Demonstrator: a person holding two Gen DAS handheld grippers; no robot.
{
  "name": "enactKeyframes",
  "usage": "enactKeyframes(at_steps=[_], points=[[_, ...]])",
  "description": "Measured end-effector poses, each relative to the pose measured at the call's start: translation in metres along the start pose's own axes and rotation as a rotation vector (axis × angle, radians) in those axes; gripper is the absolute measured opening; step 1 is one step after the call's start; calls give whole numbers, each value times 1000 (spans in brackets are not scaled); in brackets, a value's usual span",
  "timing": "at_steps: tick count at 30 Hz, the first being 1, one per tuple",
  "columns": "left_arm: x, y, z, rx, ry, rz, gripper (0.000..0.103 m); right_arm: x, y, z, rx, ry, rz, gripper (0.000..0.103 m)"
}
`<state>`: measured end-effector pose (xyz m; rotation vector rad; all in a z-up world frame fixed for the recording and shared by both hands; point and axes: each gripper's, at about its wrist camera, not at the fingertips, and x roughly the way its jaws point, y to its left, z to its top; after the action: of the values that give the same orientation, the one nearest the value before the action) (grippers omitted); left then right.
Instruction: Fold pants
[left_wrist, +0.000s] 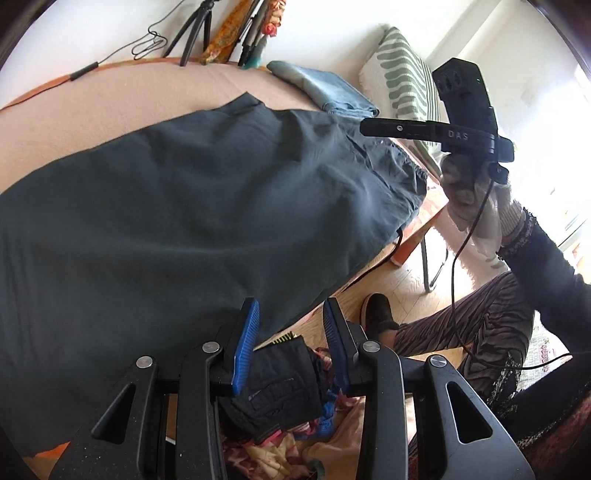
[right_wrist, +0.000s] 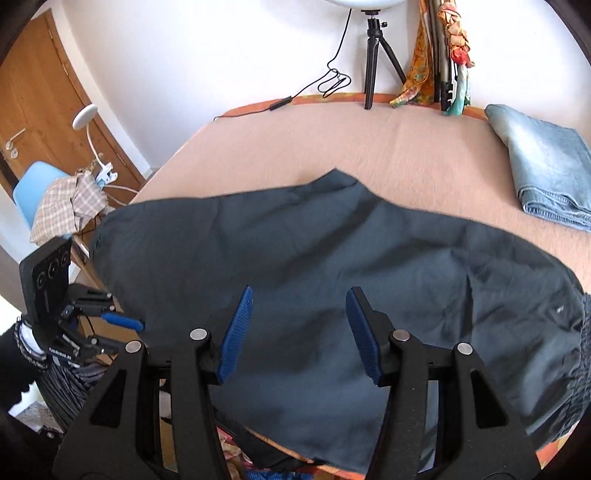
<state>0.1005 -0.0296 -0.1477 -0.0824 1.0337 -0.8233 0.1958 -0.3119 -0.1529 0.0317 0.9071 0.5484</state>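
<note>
Lying spread across the middle of both views, the dark pants (right_wrist: 332, 280) cover the peach-covered bench (right_wrist: 369, 147) with their elastic waistband at the right edge, near the bench's rim. They look doubled lengthwise at most; the shortening folds appear still to come. The left hand-held gripper (left_wrist: 291, 332) hangs released at the near hem, nothing between its blue pads. The right hand-held gripper (right_wrist: 299, 325) hovers above the cloth, jaws apart, gripping nothing. Folded jeans (right_wrist: 546, 166) sit upper right.
</note>
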Motion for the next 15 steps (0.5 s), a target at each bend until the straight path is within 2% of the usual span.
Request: enactKeyframes(at_steps=[4, 6, 8, 10, 15], points=[[-12, 10, 13, -14, -66, 58, 34, 35, -16, 47, -20, 12, -46, 56], [-17, 17, 16, -35, -92, 70, 34, 62, -31, 68, 12, 44, -22, 57], [-19, 22, 16, -36, -99, 113, 34, 87, -43, 85, 39, 54, -16, 59], [-19, 29, 13, -44, -95, 147, 34, 110, -51, 96, 38, 79, -8, 62], [-11, 55, 8, -158, -81, 151, 35, 153, -62, 102, 39, 149, 2, 62]])
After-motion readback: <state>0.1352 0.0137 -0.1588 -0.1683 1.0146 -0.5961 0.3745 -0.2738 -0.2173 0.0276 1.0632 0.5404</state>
